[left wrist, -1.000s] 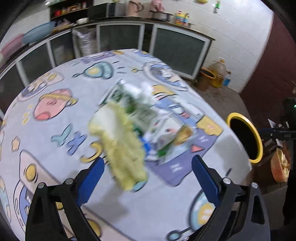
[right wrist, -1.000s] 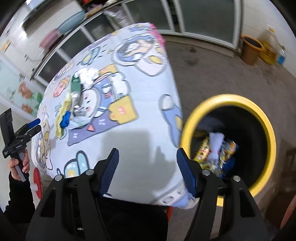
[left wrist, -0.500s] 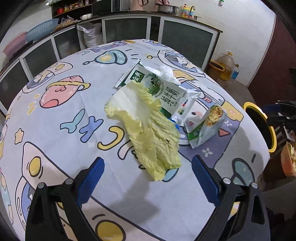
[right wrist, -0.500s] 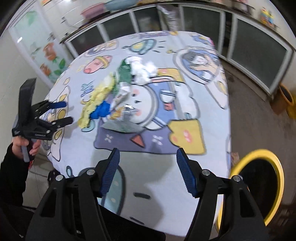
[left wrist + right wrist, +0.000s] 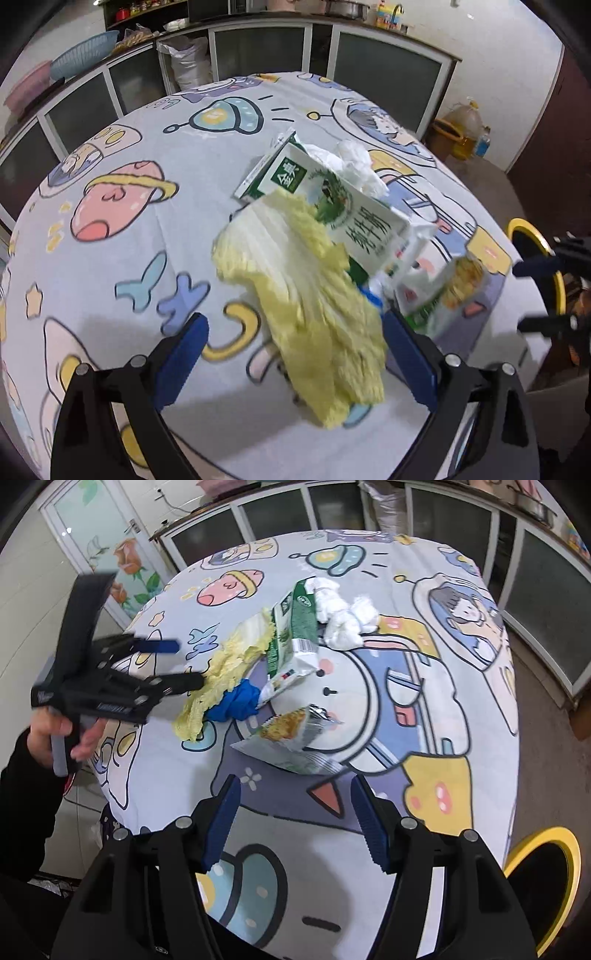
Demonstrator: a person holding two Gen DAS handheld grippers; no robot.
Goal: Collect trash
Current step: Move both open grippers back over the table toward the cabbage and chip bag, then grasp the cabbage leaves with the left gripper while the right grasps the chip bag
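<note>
We see the left gripper (image 5: 291, 350) hanging tilted downward over the round table (image 5: 122, 206), its blue-padded jaws standing wide apart with nothing pinched. The ragged end of the yellow cabbage leaf (image 5: 303, 295) lies on the cloth in the gap between them; whether either pad touches the leaf we cannot tell. In the right wrist view this same gripper (image 5: 184, 662) comes in from the left, borne by a hand (image 5: 55, 734) in a black sleeve (image 5: 26, 812), its fingertips just at the leaf (image 5: 221, 668).

Right of the leaf lies a green and white milk carton (image 5: 347, 210), on its side and partly covered by the leaf. A crumpled blue scrap (image 5: 236, 701) sits against the leaf's near edge. Behind the carton rest balls of white tissue (image 5: 343, 616). Nearer the table's right edge lies an opened snack packet (image 5: 291, 742), silver inside.

The right gripper (image 5: 295, 823) also points down over the table's near side, its jaws parted and empty; the snack packet lies just beyond its fingertips, apart from them. In the left wrist view it (image 5: 546, 291) shows dark at the right margin.

On the floor past the table's right edge stands a yellow-rimmed bin (image 5: 543, 878); its inside is dark and we cannot tell what it holds.
</note>
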